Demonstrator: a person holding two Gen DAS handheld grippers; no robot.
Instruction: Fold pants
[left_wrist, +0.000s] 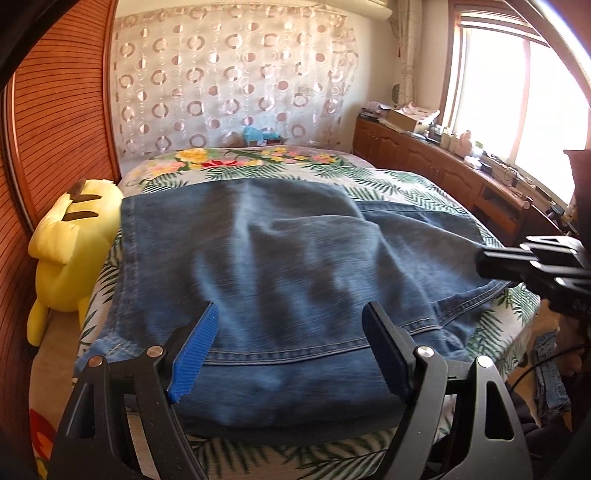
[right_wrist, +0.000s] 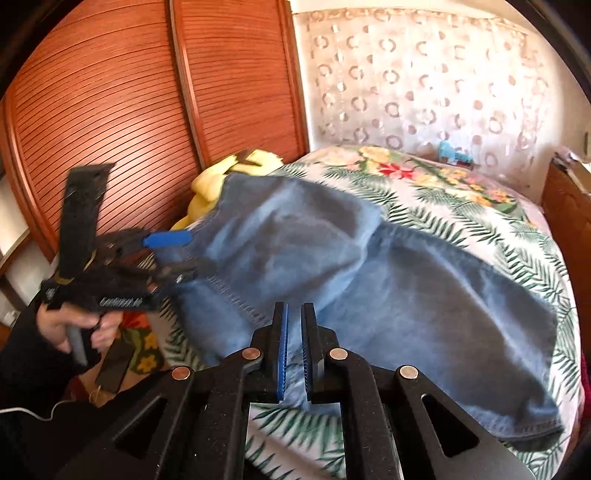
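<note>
A: Jeans (left_wrist: 280, 266) lie on the bed (left_wrist: 388, 177), over the palm-leaf bedspread. They look partly folded: one denim layer rests over another, rumpled through the middle, with a stitched hem along the near edge.

B: Left claw (left_wrist: 291, 350)?

A: Pads spread wide, nothing between them. It hangs over the near hem. From the right wrist view it sits at the jeans' left edge, blurred.

B: Right claw (right_wrist: 293, 350)?

A: Pads nearly together, a thin slit between. Denim shows through the slit, low at the near edge; whether cloth is pinched I cannot tell.

B: Advice for this step?

A: My judgement: smooth the middle wrinkles before the next fold. Take both layers at the hem corners, each claw level with the other, and carry the edge over evenly so the seams line up.

B: Surroundings?

A: Yellow plush toy (left_wrist: 70, 251) just beside the jeans' left edge, against the slatted wooden doors (right_wrist: 110, 122). Could snag a wide swing.
</note>
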